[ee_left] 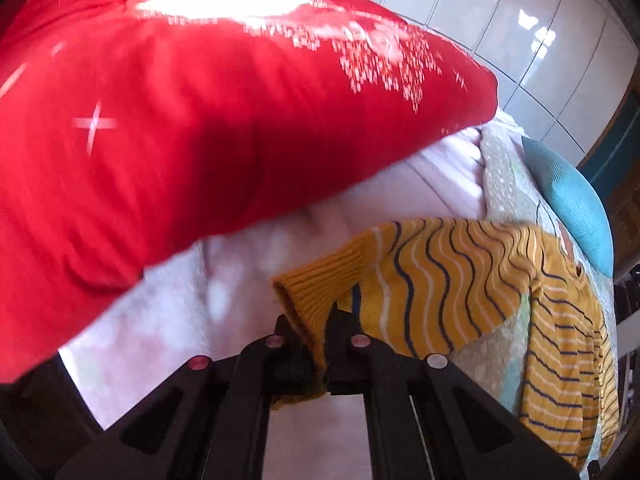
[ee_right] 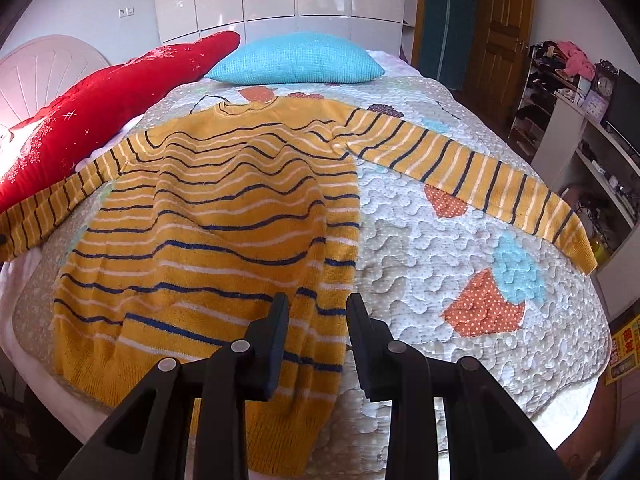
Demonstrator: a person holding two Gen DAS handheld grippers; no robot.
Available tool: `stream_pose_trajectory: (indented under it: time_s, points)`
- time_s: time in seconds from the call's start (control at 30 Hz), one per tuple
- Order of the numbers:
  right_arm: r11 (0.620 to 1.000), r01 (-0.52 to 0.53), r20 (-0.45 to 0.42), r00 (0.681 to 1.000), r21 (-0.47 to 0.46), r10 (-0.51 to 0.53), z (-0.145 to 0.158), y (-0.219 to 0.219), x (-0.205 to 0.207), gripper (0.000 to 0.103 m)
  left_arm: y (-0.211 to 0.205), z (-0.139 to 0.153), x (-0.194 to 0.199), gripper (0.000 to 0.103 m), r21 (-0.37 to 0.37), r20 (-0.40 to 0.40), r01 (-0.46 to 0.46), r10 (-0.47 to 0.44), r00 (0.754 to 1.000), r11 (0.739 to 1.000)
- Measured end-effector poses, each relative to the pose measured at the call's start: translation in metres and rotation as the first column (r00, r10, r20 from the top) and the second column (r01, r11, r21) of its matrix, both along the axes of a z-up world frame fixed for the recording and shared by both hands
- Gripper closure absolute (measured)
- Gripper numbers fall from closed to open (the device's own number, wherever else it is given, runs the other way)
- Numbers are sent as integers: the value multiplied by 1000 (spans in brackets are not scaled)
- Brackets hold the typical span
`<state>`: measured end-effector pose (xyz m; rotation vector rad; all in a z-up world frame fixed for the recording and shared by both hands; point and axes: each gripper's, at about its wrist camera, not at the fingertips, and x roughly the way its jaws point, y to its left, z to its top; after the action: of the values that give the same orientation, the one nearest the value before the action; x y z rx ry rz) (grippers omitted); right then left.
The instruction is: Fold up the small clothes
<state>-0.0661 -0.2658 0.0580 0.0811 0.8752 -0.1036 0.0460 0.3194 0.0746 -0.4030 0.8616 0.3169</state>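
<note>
- On the bed (ee_right: 420, 216), a yellow striped sweater (ee_right: 208, 216) lies flat across the quilt, sleeves spread left and right; folding looks barely begun.
- Far left, the red pillow (ee_left: 192, 120) crowds the left sleeve cuff (ee_left: 316, 300); a lifted sleeve could drag against it.
- The left gripper (ee_left: 316, 344) has its jaws clamped on that cuff; the knit may stretch or slip.
- The right gripper (ee_right: 318, 312) hovers with jaws open over the near hem, holding nothing; closing there may pinch the quilt too.

The left wrist camera sat low and close over the bed's edge, looking along its tool (ee_left: 316, 328) toward the wardrobe at two o'clock. The right wrist camera stood higher at the foot, facing the headboard. Both caught the striped sweater (ee_right: 216, 216), the red cushion (ee_left: 168, 128) and the blue pillow (ee_right: 296, 58).
</note>
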Motion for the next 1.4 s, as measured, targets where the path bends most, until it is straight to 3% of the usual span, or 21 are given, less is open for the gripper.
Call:
stream_pose_trajectory:
  time_s: [0.07,0.2,0.3,0.4,0.5,0.6,0.77,0.9,1.0,1.07,1.13,1.17,1.3,1.4]
  points:
    - [1000,-18,-9,1000,6,18,-3,8,4,71,0,14,5,99,28,21,6,-7,1000,1000]
    - [997,-71,-16,997,3,71,-9,25,8,71,-23,34,15,99,7,51,76,-76,996,997]
    - [997,-82,-10,997,9,82,-12,27,7,71,-68,52,31,99,-23,82,191,-188,979,981]
    - [997,-59,-2,998,47,59,-15,14,1,71,-135,70,57,99,-37,109,311,-305,946,950]
    - [997,-16,-4,1000,80,16,-21,-8,-9,71,-216,83,80,99,-50,129,434,-425,896,900]
    - [993,38,-6,999,111,-38,-26,-35,-21,71,-306,84,97,99,-63,141,558,-547,825,827]
    - [979,145,-24,989,145,-143,-33,-82,-38,71,-439,54,106,99,-113,109,701,-693,713,704]
    - [972,181,-17,983,151,-181,-30,-104,-43,71,-486,13,100,98,-172,19,739,-748,664,651]
    - [975,155,4,988,159,-157,-21,-106,-37,71,-479,-3,78,93,-182,-22,760,-776,631,624]
    - [976,114,17,993,185,-119,-13,-101,-23,71,-456,-4,60,80,-193,-9,765,-781,625,614]
    - [973,49,38,998,225,-59,-3,-91,-3,64,-424,2,38,41,-202,29,758,-770,637,620]
    - [968,18,49,998,251,-31,0,-85,9,58,-405,7,26,34,-203,59,746,-752,656,634]
    - [946,-77,72,996,316,57,8,-56,65,47,-341,22,-18,30,-157,98,698,-692,715,699]
    - [943,-110,48,994,313,101,3,-32,109,45,-303,20,-42,29,-128,99,636,-629,771,761]
